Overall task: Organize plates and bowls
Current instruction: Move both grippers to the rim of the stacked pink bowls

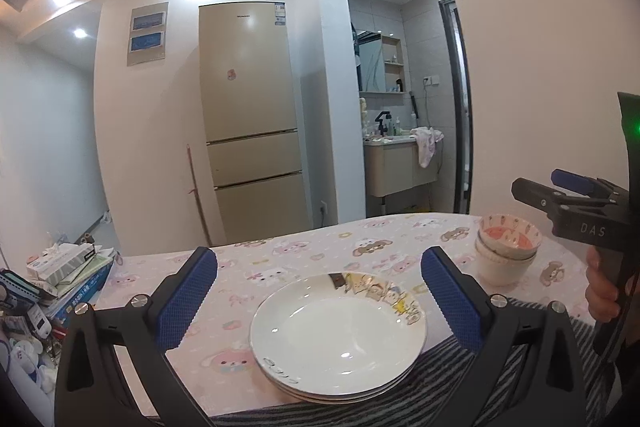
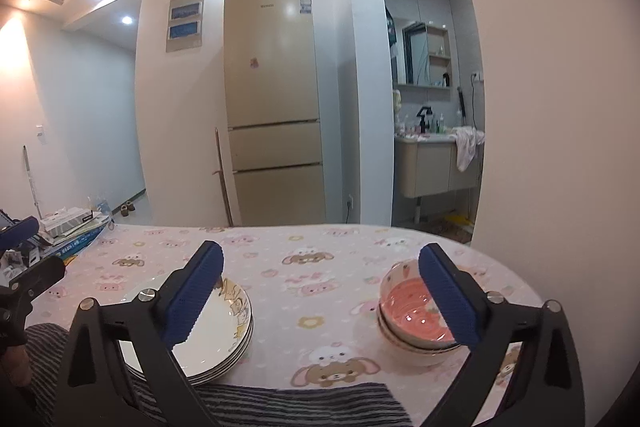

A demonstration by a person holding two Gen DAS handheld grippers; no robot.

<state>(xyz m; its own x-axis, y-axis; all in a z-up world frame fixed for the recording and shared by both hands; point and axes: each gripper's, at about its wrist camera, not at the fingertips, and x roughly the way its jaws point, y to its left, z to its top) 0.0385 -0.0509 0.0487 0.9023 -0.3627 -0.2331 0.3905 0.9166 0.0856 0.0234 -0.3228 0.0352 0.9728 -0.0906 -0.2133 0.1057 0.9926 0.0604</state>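
Observation:
A stack of white plates [image 1: 338, 339] with a cartoon print on the far rim rests near the table's front edge; the right wrist view shows the plates [image 2: 212, 335] at lower left. A stack of bowls [image 1: 506, 247] with pink insides stands to the right of the plates, and the bowls [image 2: 416, 323] appear at right in the right wrist view. My left gripper [image 1: 320, 295] hangs open above the plates, nothing between its blue pads. My right gripper [image 2: 322, 293] is open too, raised over the table, its right pad in front of the bowls. Neither touches the dishes.
The table [image 2: 320, 259] carries a pink cartoon cloth, with a striped cloth [image 2: 280, 407] along its front edge. Boxes and books [image 1: 68, 275] pile up at the table's left end. A tall fridge [image 1: 250, 115] and a washbasin alcove [image 1: 400, 155] stand beyond.

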